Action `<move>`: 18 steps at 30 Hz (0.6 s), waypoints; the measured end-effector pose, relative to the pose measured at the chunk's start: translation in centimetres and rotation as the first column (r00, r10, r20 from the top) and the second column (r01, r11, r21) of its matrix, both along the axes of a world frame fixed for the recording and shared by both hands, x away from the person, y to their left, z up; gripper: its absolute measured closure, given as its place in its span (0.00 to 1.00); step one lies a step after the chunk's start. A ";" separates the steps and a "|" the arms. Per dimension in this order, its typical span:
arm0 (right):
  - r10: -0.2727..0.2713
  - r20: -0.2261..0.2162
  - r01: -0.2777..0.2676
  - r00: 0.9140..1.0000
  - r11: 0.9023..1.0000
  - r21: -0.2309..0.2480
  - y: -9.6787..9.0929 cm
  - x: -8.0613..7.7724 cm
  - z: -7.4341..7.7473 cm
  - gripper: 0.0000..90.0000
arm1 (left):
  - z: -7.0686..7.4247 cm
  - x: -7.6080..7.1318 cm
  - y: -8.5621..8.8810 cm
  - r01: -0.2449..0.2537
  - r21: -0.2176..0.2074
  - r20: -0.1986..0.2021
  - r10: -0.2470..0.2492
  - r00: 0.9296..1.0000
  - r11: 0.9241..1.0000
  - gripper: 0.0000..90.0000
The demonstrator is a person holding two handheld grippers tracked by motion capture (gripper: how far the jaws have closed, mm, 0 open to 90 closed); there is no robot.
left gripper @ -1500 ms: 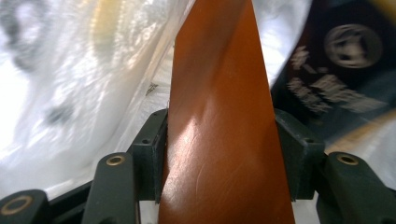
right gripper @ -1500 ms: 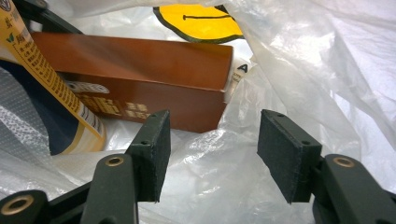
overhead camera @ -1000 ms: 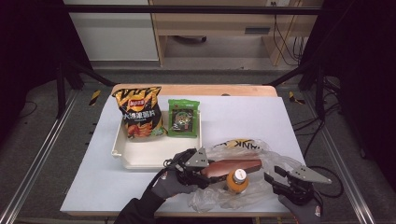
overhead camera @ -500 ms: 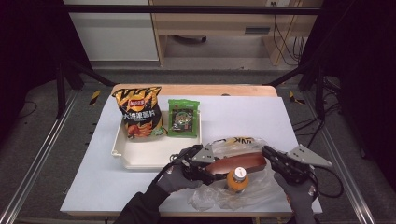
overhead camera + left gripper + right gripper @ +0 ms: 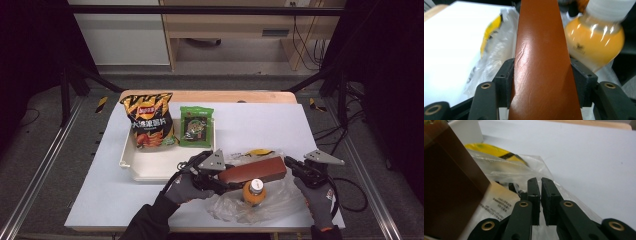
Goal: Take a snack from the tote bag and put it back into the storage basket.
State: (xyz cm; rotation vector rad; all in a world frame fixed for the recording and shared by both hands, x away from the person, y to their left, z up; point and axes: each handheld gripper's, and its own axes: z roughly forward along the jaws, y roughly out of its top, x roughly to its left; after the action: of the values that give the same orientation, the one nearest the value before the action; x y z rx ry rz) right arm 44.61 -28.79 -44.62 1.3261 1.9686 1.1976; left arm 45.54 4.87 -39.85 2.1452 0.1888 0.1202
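I'm clamping the brown box (image 5: 541, 62) in my left claw (image 5: 220, 176) above the clear bag (image 5: 270, 200) on the worktop (image 5: 260, 125). My right claw (image 5: 540, 202) has just been closing, seemingly pinching the bag's edge.

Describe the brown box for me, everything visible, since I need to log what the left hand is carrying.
The brown box is a long, reddish-brown block with a smooth, glossy, leather-like skin showing faint creases in the left gripper view. The left tongs clamp it by its long sides near one end, and it lies roughly level, angled toward the right tongs. It sits over a crinkled clear plastic bag, beside an orange bottle with a white cap. Whether it touches either is unclear.
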 end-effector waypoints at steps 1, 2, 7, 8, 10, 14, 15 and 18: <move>-0.004 -0.011 0.004 1.000 1.000 -0.004 -0.1 0.0 -0.2 0.95 | 0.3 0.0 0.0 -0.001 -0.018 -0.004 0.001 1.000 1.000 0.48; -0.010 -0.025 0.009 1.000 1.000 -0.007 -0.2 -0.1 -0.4 0.95 | 0.7 0.1 0.1 -0.001 -0.033 -0.006 0.001 1.000 0.999 0.48; -0.014 -0.055 0.013 0.998 1.000 -0.020 -0.4 -0.3 -1.2 0.94 | 2.5 0.1 0.4 -0.012 -0.062 0.007 0.012 1.000 0.998 0.48; -0.013 -0.064 0.012 0.998 1.000 -0.019 -0.5 -0.4 -1.4 0.94 | 2.9 0.1 0.5 -0.013 -0.069 0.009 0.014 1.000 0.998 0.48; -0.012 -0.070 0.010 0.997 1.000 -0.023 -0.5 -0.5 -1.5 0.93 | 3.5 0.1 0.6 -0.009 -0.077 0.003 0.009 1.000 0.997 0.48; -0.007 -0.050 0.006 0.999 1.000 -0.009 -0.5 -0.9 -1.2 0.90 | 4.7 0.0 0.8 -0.013 -0.079 0.009 0.014 1.000 0.997 0.48; -0.005 -0.044 0.005 0.999 1.000 -0.002 -0.5 -1.0 -1.1 0.89 | 5.0 0.0 0.8 -0.015 -0.083 0.010 0.016 1.000 0.996 0.48; 0.000 -0.020 0.000 1.000 1.000 0.011 -0.6 -1.5 -0.6 0.86 | 5.8 -0.1 1.0 -0.023 -0.090 0.021 0.025 0.999 0.996 0.48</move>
State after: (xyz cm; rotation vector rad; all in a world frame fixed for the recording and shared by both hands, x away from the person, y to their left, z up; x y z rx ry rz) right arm 43.11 -29.39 -45.23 1.3486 1.9785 1.2012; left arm 45.44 5.87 -34.08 2.0517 0.2038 0.1469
